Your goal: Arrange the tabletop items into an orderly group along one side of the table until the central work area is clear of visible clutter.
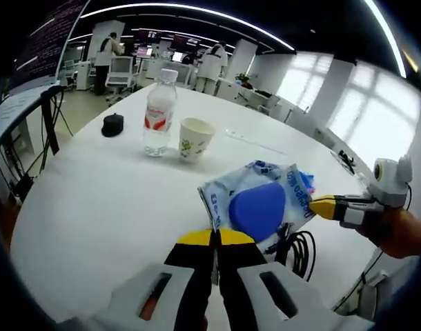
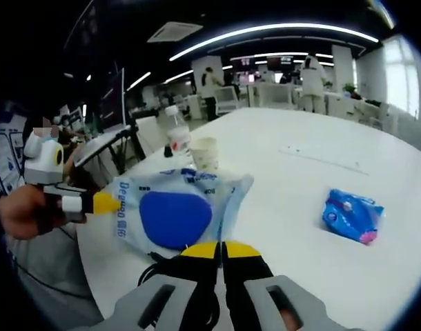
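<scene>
You are in a bright open-plan office, at a large white table (image 1: 93, 200) with people standing at desks well behind it. Both your tongs are closed on the same thing: a crinkled clear-and-white plastic bag with blue print and a rounded blue object inside (image 1: 259, 203). In the left gripper view the left gripper (image 1: 215, 238) pinches the bag's near edge with its yellow tips together, while the right gripper (image 1: 322, 207) comes in from the right and grips the far side. The right gripper view shows the same hold mirrored: the right gripper (image 2: 221, 249) at the bag's (image 2: 172, 214) lower edge, the left gripper (image 2: 105, 203) on its left edge.

The bag appears lifted just off the table near its edge, above a coil of black cable (image 1: 301, 247). Further in, a clear plastic water bottle with a red-and-white label (image 1: 159, 114) stands just beside a white paper cup with a green print (image 1: 196, 138), with a small black round cap-like object (image 1: 112, 125) near them. A small blue wrapped packet (image 2: 353, 215) lies well apart on open table.

I judge you are mid-carry with the bag. Next, set it down beside the bottle and cup, then fetch the blue packet to join that group.
</scene>
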`<state>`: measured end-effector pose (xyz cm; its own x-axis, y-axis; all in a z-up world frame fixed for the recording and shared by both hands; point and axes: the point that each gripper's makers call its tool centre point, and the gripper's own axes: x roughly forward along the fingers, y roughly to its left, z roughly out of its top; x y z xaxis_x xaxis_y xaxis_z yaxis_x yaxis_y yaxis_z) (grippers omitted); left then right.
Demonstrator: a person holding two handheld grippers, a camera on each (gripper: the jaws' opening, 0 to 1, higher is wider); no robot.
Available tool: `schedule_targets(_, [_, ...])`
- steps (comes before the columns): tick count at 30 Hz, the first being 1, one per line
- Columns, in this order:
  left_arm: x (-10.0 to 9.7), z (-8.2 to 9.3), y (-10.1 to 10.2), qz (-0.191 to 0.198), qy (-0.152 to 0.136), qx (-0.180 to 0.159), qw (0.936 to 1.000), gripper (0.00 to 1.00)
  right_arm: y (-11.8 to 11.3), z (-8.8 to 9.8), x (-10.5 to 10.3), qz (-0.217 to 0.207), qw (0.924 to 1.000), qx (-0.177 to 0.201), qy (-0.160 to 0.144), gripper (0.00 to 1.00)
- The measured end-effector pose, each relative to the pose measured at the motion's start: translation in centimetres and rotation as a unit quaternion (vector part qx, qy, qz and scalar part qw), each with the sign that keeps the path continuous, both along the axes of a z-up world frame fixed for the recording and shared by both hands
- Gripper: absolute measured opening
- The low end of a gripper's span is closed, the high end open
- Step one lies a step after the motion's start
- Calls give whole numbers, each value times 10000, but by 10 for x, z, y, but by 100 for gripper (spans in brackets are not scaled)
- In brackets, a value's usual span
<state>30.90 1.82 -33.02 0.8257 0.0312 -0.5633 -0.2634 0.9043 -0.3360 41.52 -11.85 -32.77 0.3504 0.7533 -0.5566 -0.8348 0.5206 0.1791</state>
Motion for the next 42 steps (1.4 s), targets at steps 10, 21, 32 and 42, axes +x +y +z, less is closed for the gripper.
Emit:
schedule_targets(10, [21,-1,-3,-205,-13,-13,9998,0,-14,-1,9,-229,9997,-43,-38,0])
schedule_targets(21, [45,-6,-11,-367,-81,-108,9992,0,-33,-7,10,-513,9985,-188,82,0])
schedule_targets(32, [64,-27,-11,-585,103,-239,9980,0,-44,-33,11,-838,9945,-412,477,0])
schedule_targets(42, [62,-50,-4,-743,431,-233,9960,0,-43,-43,13,-1023,9908,-497,738,0])
